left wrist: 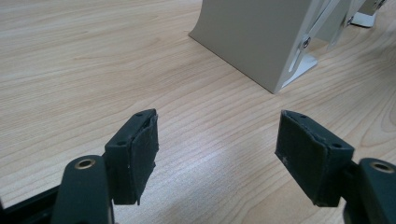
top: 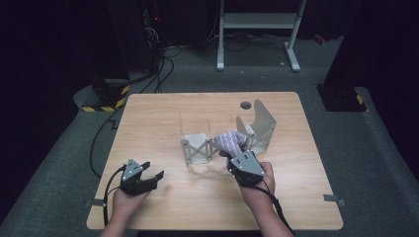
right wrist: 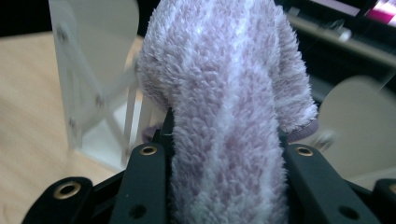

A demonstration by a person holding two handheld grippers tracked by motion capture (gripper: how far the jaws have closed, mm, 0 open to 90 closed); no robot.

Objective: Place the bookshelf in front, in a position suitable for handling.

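Sock [right wrist: 224, 116] is sitting clenched in my right gripper's [top: 236, 159] fingers, not yet racked; left gripper [left wrist: 217, 154] is idling, fingers released.

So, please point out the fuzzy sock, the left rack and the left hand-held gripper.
fuzzy sock [right wrist: 224, 116], right gripper view, middle of pile.
left rack [top: 196, 147], high view, base.
left hand-held gripper [left wrist: 217, 154], left gripper view, between fingertips.
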